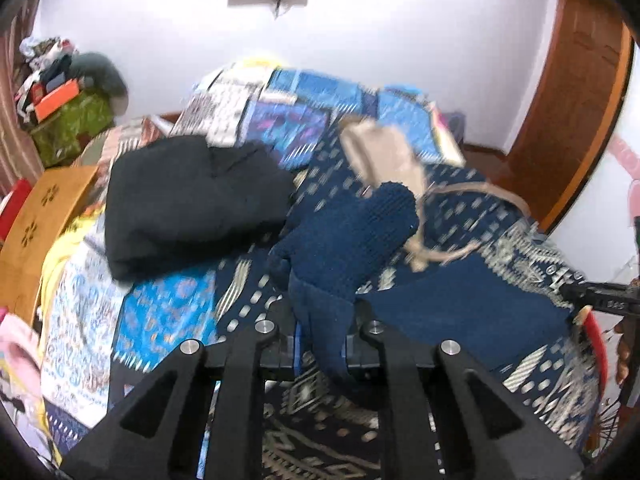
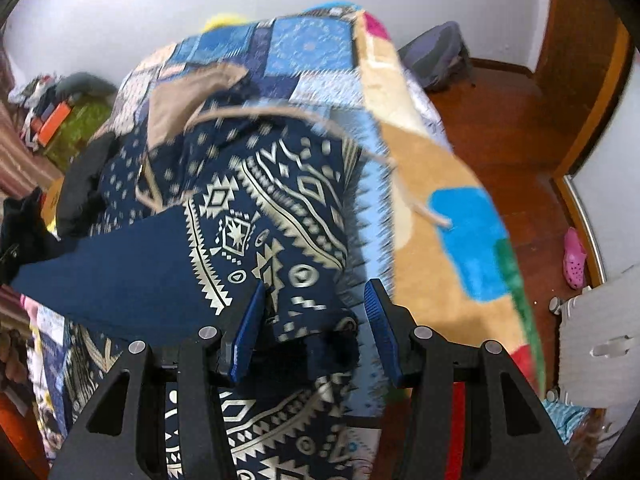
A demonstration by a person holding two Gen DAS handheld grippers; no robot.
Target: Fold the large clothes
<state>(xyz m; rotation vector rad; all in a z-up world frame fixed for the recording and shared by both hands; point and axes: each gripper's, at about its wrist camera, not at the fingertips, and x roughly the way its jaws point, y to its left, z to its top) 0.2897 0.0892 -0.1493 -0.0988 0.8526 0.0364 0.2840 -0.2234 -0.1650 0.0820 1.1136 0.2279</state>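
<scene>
A large navy garment with a cream geometric print (image 2: 256, 216) lies spread over the bed, with beige drawstrings (image 1: 460, 190) trailing across it. My left gripper (image 1: 322, 344) is shut on a plain navy fold of this garment (image 1: 344, 236), which bunches up between the fingers. My right gripper (image 2: 316, 332) has its blue pads (image 2: 248, 328) apart, with a printed edge of the garment lying loosely between them. The other gripper shows at the right edge of the left wrist view (image 1: 600, 296).
A folded black garment (image 1: 188, 200) lies on the bed's left side. The bed has a blue patchwork quilt (image 1: 288, 120) and a tan blanket (image 2: 440, 208) hanging off its right edge. Clutter (image 1: 60, 92) stands by the left wall. A pink shoe (image 2: 574, 258) lies on the wooden floor.
</scene>
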